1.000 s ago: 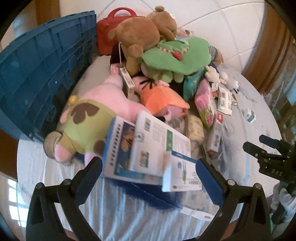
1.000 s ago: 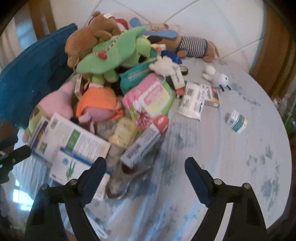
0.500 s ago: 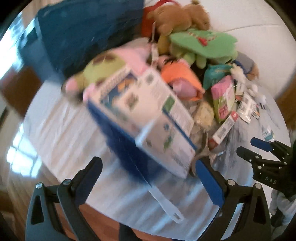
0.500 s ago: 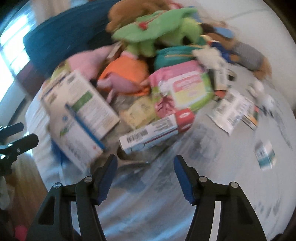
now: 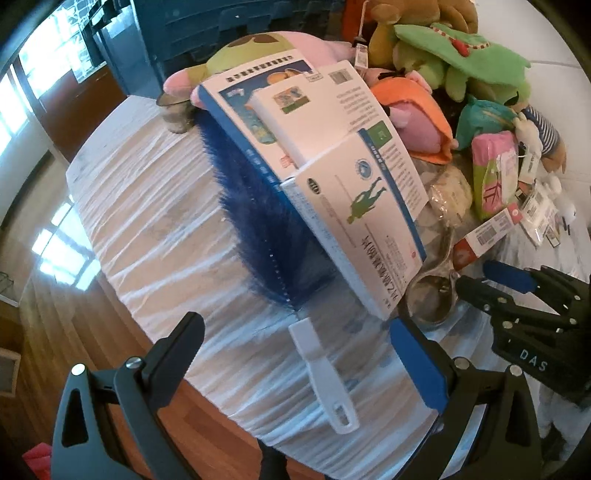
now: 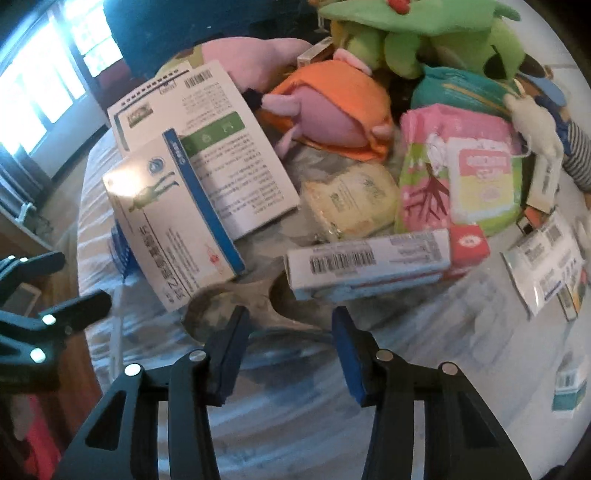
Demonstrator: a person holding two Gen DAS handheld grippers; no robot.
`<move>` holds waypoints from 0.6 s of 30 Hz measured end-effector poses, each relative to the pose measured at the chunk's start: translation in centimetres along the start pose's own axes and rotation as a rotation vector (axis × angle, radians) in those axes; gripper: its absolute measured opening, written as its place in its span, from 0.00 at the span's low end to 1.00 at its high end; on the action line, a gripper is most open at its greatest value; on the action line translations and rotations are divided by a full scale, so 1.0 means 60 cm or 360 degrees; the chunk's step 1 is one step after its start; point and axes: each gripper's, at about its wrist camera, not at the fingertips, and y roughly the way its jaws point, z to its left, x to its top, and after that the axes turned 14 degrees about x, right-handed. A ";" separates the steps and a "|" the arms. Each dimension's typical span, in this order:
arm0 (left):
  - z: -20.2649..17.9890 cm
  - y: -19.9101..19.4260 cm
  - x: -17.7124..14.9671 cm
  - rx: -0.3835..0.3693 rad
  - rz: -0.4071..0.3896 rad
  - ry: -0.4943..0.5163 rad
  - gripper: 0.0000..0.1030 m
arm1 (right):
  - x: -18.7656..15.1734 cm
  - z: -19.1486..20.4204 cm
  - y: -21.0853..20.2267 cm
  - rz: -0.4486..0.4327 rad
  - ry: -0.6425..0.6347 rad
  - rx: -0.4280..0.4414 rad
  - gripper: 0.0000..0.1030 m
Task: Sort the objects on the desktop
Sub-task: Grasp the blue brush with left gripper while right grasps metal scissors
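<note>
I have a round table (image 5: 155,206) under a wrinkled white cloth, and a dark blue crate (image 5: 207,26) at its far side, cut off by the frame. Between them lies an unsorted heap: plush toys, with a green one (image 6: 417,29) on top, soft and light, easy to take by a limb. Leaning on the pile are flat cartons; the nearest, the white-and-blue box (image 5: 362,221), looks stiff, light and slick, best pinched across its thin edge. Under it lies a blue brush (image 5: 258,206), bristles soft, its white handle (image 5: 325,376) pointing at my left gripper (image 5: 295,354), whose jaws stand wide apart on either side of the handle, touching nothing. A long red-ended box (image 6: 376,258) lies just ahead of my right gripper (image 6: 288,343), jaws partly apart and empty. Below them is a metal scoop (image 6: 236,310), hard and probably slippery; its handle is hidden beneath the boxes. Small packets further right are too blurred to read.
</note>
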 end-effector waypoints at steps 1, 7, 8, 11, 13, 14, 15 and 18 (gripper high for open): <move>-0.001 0.002 0.004 0.0000 -0.0002 -0.0020 1.00 | 0.004 0.003 0.003 0.0004 -0.0012 0.0010 0.45; -0.020 0.028 0.039 -0.0055 0.0027 -0.0083 1.00 | -0.001 -0.002 0.015 0.0068 -0.0031 -0.0009 0.45; -0.024 0.031 0.041 -0.0050 0.0029 -0.0079 1.00 | -0.006 -0.005 0.012 0.0070 -0.0027 -0.0012 0.45; -0.033 0.044 0.041 -0.0068 0.0044 -0.0082 1.00 | -0.019 -0.016 0.005 0.0078 -0.0016 -0.0023 0.43; -0.041 0.050 0.042 -0.0104 0.0050 -0.0082 0.96 | -0.028 -0.023 0.000 0.0083 -0.0008 -0.0030 0.42; -0.047 0.053 0.044 -0.0128 0.0051 -0.0077 0.85 | -0.033 -0.026 -0.003 0.0086 -0.0005 -0.0034 0.40; -0.052 0.055 0.046 -0.0152 0.0052 -0.0072 0.77 | -0.037 -0.030 -0.006 0.0088 -0.0001 -0.0037 0.38; -0.081 0.059 0.052 -0.0243 0.0043 -0.0027 0.63 | -0.056 -0.057 -0.023 0.0081 0.0073 -0.0034 0.36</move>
